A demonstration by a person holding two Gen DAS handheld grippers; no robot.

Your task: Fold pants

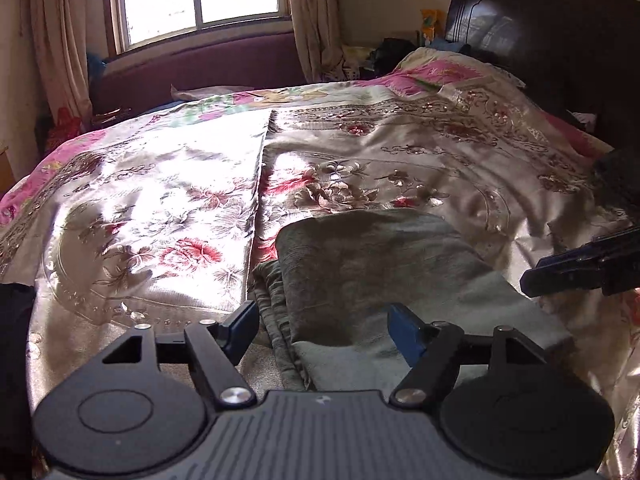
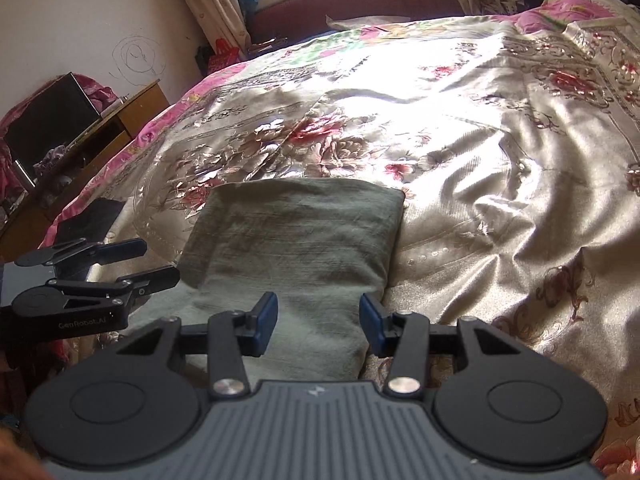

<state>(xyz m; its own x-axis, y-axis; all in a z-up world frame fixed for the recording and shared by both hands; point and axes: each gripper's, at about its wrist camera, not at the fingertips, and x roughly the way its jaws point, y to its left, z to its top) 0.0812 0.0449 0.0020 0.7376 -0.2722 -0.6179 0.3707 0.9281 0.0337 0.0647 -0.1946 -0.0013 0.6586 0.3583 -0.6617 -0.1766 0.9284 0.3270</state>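
The pants (image 1: 384, 272), grey-green with a soft, brushed, slightly streaky nap, lie folded into a thick rectangular stack on the near part of the bed, on a glossy satin bedspread (image 1: 460, 160) woven with red and grey flowers. On the stack's left side several layered edges show; the near end is cut off behind the tools. The left gripper (image 1: 324, 332) hovers over the pants' near left edge, its blue-padded fingers spread apart and holding nothing. The right gripper (image 2: 319, 322) hangs above the near right part of the stack, fingers likewise released. Sun glare bleaches the bedspread's far left. A dark headboard (image 1: 560, 60) rises far right.
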